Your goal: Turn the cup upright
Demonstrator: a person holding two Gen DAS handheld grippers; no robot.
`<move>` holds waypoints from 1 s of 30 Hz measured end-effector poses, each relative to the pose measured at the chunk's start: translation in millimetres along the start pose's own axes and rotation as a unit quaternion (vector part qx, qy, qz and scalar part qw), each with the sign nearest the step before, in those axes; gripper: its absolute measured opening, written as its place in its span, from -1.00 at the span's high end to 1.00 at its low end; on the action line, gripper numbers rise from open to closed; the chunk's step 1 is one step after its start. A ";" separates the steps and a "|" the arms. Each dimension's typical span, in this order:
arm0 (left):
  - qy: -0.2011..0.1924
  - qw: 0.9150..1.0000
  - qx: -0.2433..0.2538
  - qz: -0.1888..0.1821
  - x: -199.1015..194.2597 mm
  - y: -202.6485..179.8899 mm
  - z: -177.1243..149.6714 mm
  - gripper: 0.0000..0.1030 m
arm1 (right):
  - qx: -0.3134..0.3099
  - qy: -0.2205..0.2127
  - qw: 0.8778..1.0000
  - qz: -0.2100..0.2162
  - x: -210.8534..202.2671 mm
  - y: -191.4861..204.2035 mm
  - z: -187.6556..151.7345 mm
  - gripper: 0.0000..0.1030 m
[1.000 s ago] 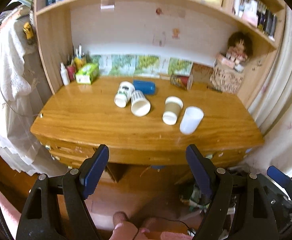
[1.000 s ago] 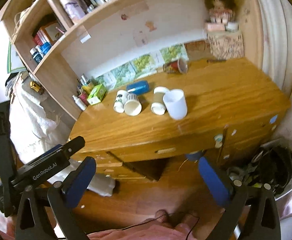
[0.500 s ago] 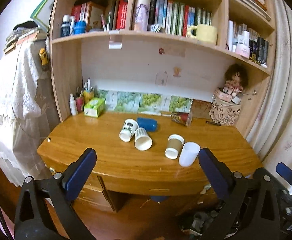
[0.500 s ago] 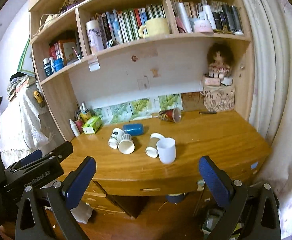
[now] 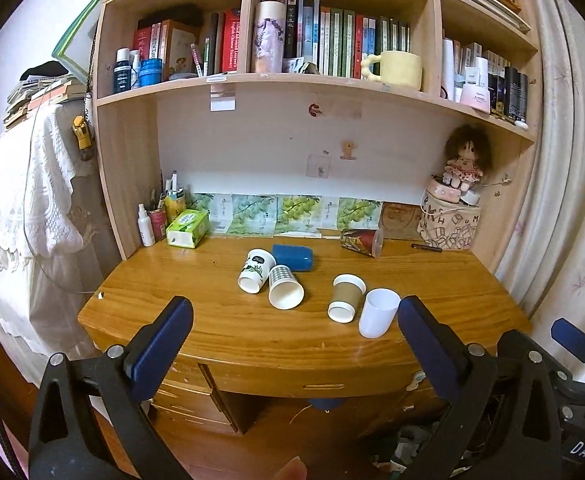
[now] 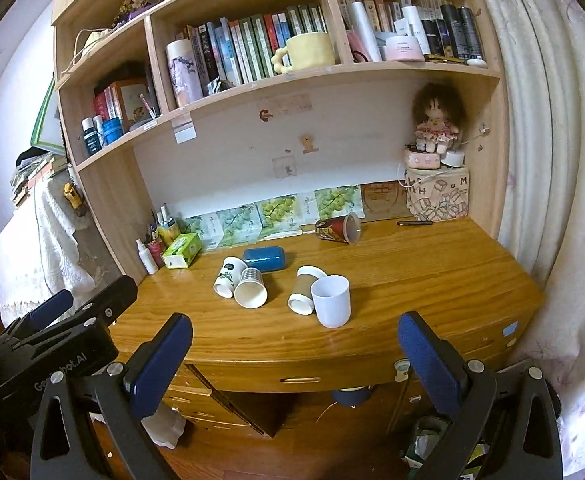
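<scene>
Left wrist view: your left gripper (image 5: 292,344) hangs released, jaws spread wide and grasping nothing, in front of the wooden desk (image 5: 212,332) and short of its front edge. The cups lie ahead and beyond the tips. The brown sleeved cup (image 5: 345,298) lies on its side, long axis running front to back, white mouth toward you, just beside the upright white plastic cup (image 5: 378,313). Left of them the checked paper cup (image 5: 285,287), the leaf-print cup (image 5: 255,271) and a smooth blue cup (image 5: 293,257) also lie toppled, clustered and touching.

Right wrist view: your right gripper (image 6: 292,344) is likewise spread and empty, off the desk (image 6: 452,280). The brown cup (image 6: 305,289) sits nearly dead ahead, touching the white cup (image 6: 330,301). A glossy red cup (image 6: 338,229) lies on its side near the back. I judge your right hand slightly nearer the brown cup; its ribbed sleeve should give grip.
</scene>
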State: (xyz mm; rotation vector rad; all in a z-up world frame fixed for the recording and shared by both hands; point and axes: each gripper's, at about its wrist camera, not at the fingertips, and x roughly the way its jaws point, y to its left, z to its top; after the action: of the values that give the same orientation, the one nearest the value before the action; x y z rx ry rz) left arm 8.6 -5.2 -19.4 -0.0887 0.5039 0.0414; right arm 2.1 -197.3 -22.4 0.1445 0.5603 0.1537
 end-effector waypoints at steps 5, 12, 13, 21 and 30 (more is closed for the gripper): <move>-0.007 1.000 -0.002 0.003 -1.1 -0.2 0.9 -0.99 | 0.000 -0.007 1.000 -0.004 -1.4 -2.6 1.1 -1.00; -0.012 1.000 0.000 0.007 -1.1 -3.7 1.1 -0.99 | 0.000 -0.010 1.000 -0.003 -1.7 -4.3 1.9 -1.00; -0.012 1.000 0.000 0.007 -1.1 -3.8 1.0 -0.99 | 0.000 -0.010 1.000 -0.004 -1.8 -4.2 1.9 -1.00; -0.012 1.000 0.000 0.007 -1.4 -4.6 0.7 -0.99 | -0.001 -0.010 1.000 0.001 -0.2 -5.5 4.3 -1.00; -0.011 1.000 -0.001 0.008 -1.3 -4.7 0.4 -0.99 | 0.000 -0.010 1.000 0.000 -0.2 -5.2 3.7 -1.00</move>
State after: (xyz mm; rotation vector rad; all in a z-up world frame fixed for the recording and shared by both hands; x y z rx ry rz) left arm 8.0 -9.9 -18.1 -0.0852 0.4825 0.0581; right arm 4.5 -202.8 -20.1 0.1446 0.5411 0.1516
